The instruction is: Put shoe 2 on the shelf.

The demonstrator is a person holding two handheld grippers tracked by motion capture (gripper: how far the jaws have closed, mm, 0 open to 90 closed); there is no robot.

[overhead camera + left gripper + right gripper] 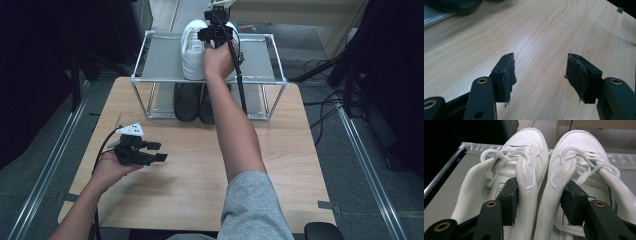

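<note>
A pair of white lace-up sneakers stands side by side on the top shelf of a metal rack (165, 57). In the right gripper view the left sneaker (524, 152) and the right sneaker (581, 147) point away from me. My right gripper (540, 200) has one jaw inside each shoe, and the two inner collars lie loosely between the jaws, which stand wide. From above, that gripper (216, 34) sits over the sneakers (192, 50) at arm's length. My left gripper (157, 151) hovers open over the wooden table (200, 165), nothing between its jaws (540, 75).
A pair of black shoes (187, 102) rests on the rack's lower shelf, one toe (454, 5) showing in the left gripper view. The rack stands at the table's far edge. Cables run over the floor to the right (325, 105).
</note>
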